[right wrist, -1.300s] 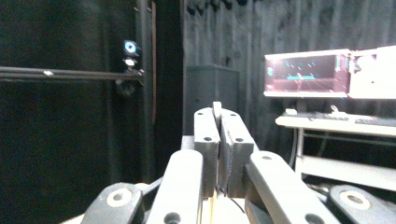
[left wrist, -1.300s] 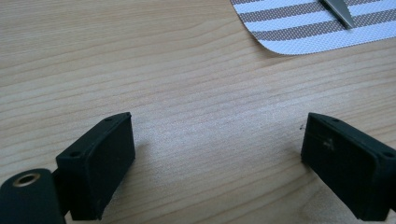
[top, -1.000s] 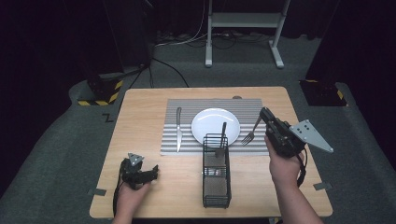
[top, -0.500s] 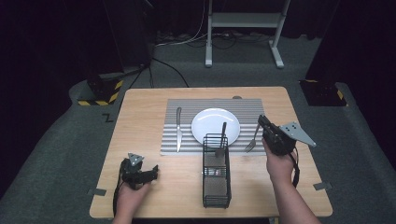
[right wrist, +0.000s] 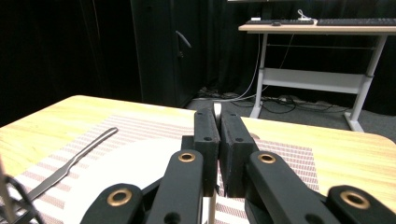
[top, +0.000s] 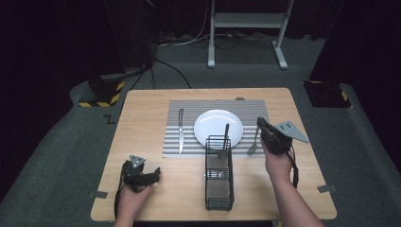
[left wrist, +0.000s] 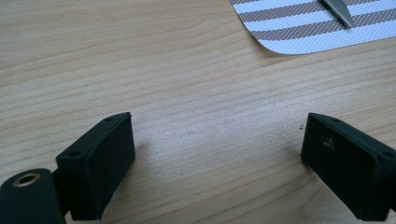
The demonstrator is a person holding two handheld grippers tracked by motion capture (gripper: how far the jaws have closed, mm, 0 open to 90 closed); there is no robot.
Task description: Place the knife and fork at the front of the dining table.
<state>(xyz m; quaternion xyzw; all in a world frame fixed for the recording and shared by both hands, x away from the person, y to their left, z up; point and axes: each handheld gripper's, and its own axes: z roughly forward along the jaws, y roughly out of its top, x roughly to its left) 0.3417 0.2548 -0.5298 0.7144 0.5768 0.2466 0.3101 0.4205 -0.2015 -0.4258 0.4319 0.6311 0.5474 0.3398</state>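
Observation:
My right gripper (top: 259,122) is shut on the handle of a silver fork (top: 252,144). The fork hangs tines down over the right edge of the striped placemat (top: 189,142), just right of the white plate (top: 215,124). In the right gripper view the handle's end (right wrist: 217,108) shows as a thin strip between the closed jaws of that gripper (right wrist: 218,119). At the table's front left my left gripper (top: 155,173) rests on the wood, open, with bare table between its pads (left wrist: 100,161). A knife (top: 180,130) lies on the mat left of the plate.
A black wire caddy (top: 219,182) stands in front of the plate with a dark utensil handle (top: 226,135) sticking up out of it. The wooden table (top: 142,123) sits on grey carpet. A white desk frame (top: 246,21) stands behind.
My right gripper has come down and a little nearer with the fork, lowering its tines toward the mat beside the plate. The left gripper has stayed put.

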